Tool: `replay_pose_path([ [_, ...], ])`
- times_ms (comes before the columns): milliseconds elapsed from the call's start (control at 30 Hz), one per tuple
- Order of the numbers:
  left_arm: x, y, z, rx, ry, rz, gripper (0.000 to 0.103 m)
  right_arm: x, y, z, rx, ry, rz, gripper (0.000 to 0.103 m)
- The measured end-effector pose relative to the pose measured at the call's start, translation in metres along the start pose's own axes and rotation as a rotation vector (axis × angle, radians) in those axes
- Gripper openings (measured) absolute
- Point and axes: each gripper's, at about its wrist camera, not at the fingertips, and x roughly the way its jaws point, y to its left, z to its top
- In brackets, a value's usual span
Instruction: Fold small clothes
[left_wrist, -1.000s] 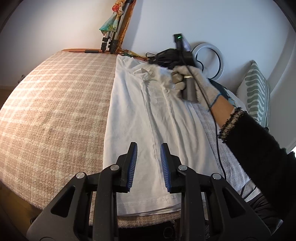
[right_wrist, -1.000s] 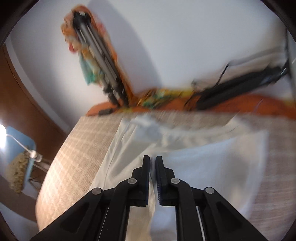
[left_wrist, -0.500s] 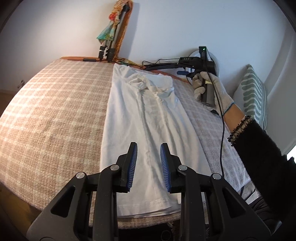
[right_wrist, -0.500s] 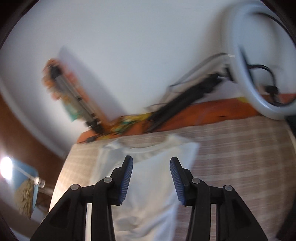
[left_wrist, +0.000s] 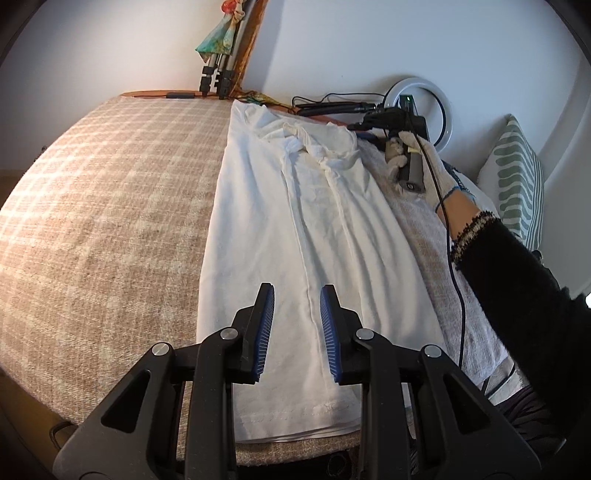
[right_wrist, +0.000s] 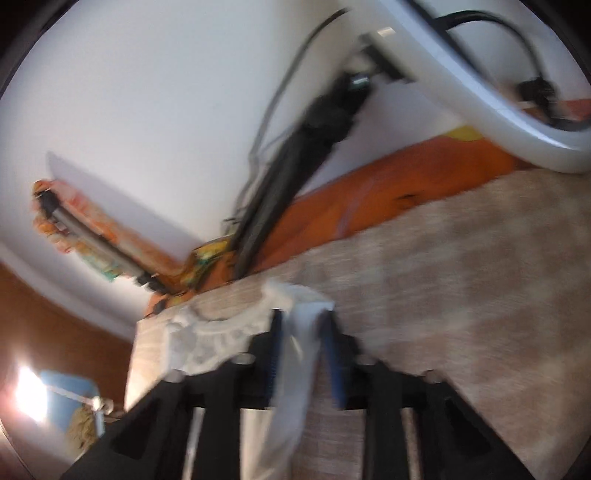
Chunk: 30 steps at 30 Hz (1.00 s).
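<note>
A white shirt (left_wrist: 314, 221) lies flat and lengthwise on the bed, collar at the far end, hem near me. My left gripper (left_wrist: 297, 291) hovers open above the hem end, with nothing between its blue pads. A gloved hand holds my right gripper (left_wrist: 360, 129) at the shirt's far right shoulder corner. In the blurred right wrist view the right gripper (right_wrist: 303, 321) has its jaws closing, and a strip of the white shirt (right_wrist: 295, 369) sits between the pads and hangs back toward the camera.
A checked beige blanket (left_wrist: 110, 221) covers the bed, with a grey towel (left_wrist: 443, 258) along the shirt's right side. A ring light (left_wrist: 443, 110), a black tripod (left_wrist: 332, 107) and cables lie at the headboard. A striped pillow (left_wrist: 521, 177) stands at the right.
The right gripper left the collar, swung right with its jaws opening, then came down onto the shirt's far right corner and closed on the fabric. The left gripper stayed put.
</note>
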Motion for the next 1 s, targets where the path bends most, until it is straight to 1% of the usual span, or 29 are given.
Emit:
replay_pose_path([
  [33,0.001,0.0,-0.001,0.001,0.003,0.001,0.024,0.002,0.004,0.0,-0.02,0.007,0.01,0.001],
  [67,0.003,0.0,-0.001,0.001,0.005,0.002,0.024,0.002,0.012,0.001,-0.06,0.009,-0.006,0.0],
  [133,0.005,0.0,-0.001,-0.007,0.012,0.0,0.024,0.006,0.027,0.007,-0.154,-0.011,-0.118,0.0],
  [167,0.006,0.001,-0.001,-0.009,0.014,-0.001,0.024,0.009,0.033,0.009,-0.176,-0.021,-0.169,0.003],
  [200,0.007,0.001,-0.001,-0.009,0.015,0.0,0.024,0.009,0.037,0.012,-0.2,-0.034,-0.222,0.008],
  [233,0.007,0.001,-0.001,-0.007,0.013,0.002,0.024,0.008,0.04,0.014,-0.217,-0.041,-0.256,0.023],
  [267,0.007,0.001,0.0,-0.005,0.011,0.0,0.024,0.004,0.043,0.014,-0.226,-0.045,-0.276,0.051],
  [300,0.006,0.001,0.0,-0.002,0.008,-0.001,0.024,-0.002,0.048,0.014,-0.231,-0.06,-0.269,0.057],
  [333,0.006,0.0,0.0,0.002,0.005,-0.002,0.025,-0.011,0.054,0.011,-0.237,-0.088,-0.255,0.058],
  [367,0.007,0.0,0.001,0.005,0.004,-0.004,0.024,-0.016,0.06,0.009,-0.246,-0.089,-0.227,0.057],
  [467,0.006,-0.001,0.001,0.006,0.008,-0.014,0.024,-0.018,0.082,-0.001,-0.278,-0.011,-0.092,0.057],
  [500,0.006,-0.002,0.001,0.006,0.007,-0.016,0.024,-0.01,0.097,-0.01,-0.315,0.045,-0.052,0.057],
  [533,0.005,-0.002,0.001,0.007,0.005,-0.016,0.024,-0.004,0.106,-0.014,-0.336,0.07,-0.053,0.057],
  [600,0.004,-0.001,0.001,0.006,-0.006,-0.021,0.024,0.017,0.13,-0.031,-0.405,0.149,-0.077,0.057],
  [700,0.002,0.0,0.001,0.004,-0.007,-0.021,0.024,0.043,0.148,-0.046,-0.471,0.196,-0.128,0.057],
  [733,0.002,0.0,0.001,0.005,-0.006,-0.021,0.024,0.042,0.146,-0.049,-0.48,0.206,-0.138,0.055],
  [800,0.002,0.0,0.0,0.003,-0.004,-0.022,0.024,0.053,0.15,-0.057,-0.511,0.23,-0.171,0.045],
  [833,0.002,0.001,-0.001,0.002,-0.002,-0.022,0.024,0.057,0.149,-0.061,-0.537,0.23,-0.205,0.034],
  [867,0.002,0.001,-0.001,0.0,0.0,-0.023,0.024,0.057,0.15,-0.063,-0.566,0.208,-0.238,0.021],
  [900,0.002,0.001,-0.001,-0.002,0.001,-0.025,0.024,0.056,0.147,-0.063,-0.575,0.196,-0.253,0.012],
  [933,0.002,0.001,-0.001,-0.003,0.0,-0.026,0.024,0.053,0.143,-0.059,-0.554,0.183,-0.257,0.001],
  [1000,0.001,0.0,-0.001,0.001,-0.002,-0.027,0.024,0.045,0.136,-0.051,-0.485,0.153,-0.212,0.0],
])
